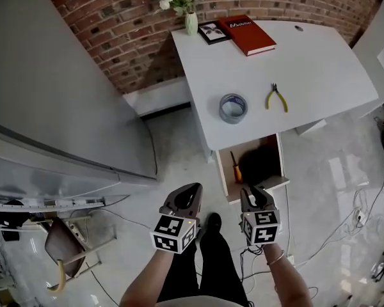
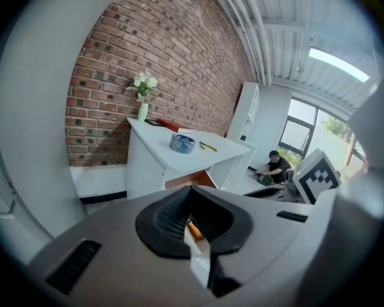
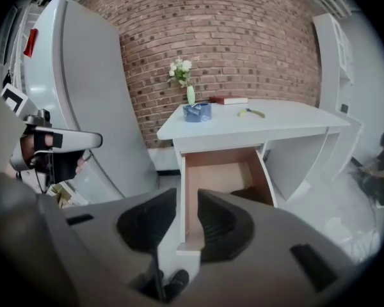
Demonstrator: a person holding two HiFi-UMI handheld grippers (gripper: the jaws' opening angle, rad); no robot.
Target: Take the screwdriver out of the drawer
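The white desk's drawer [image 1: 221, 171] stands pulled out. An orange-handled screwdriver [image 1: 235, 169] lies along its left wall, beside a dark object [image 1: 264, 158]. My right gripper [image 1: 254, 192] hovers just in front of the drawer's front panel, open by a narrow gap with nothing held. In the right gripper view the drawer's [image 3: 221, 178] left front corner shows between the jaws of the right gripper [image 3: 187, 200]. My left gripper [image 1: 191, 192] hangs over the floor to the left of the drawer, shut and empty. Behind the left gripper [image 2: 191, 190], the screwdriver's [image 2: 193, 229] handle shows.
On the desk top [image 1: 307, 62] lie a roll of tape [image 1: 233, 107], yellow pliers [image 1: 276, 98], a red book [image 1: 246, 34], a picture frame [image 1: 213, 32] and a flower vase [image 1: 190, 21]. A tall grey cabinet [image 1: 51, 94] stands left; cables [image 1: 365, 210] trail on the floor right.
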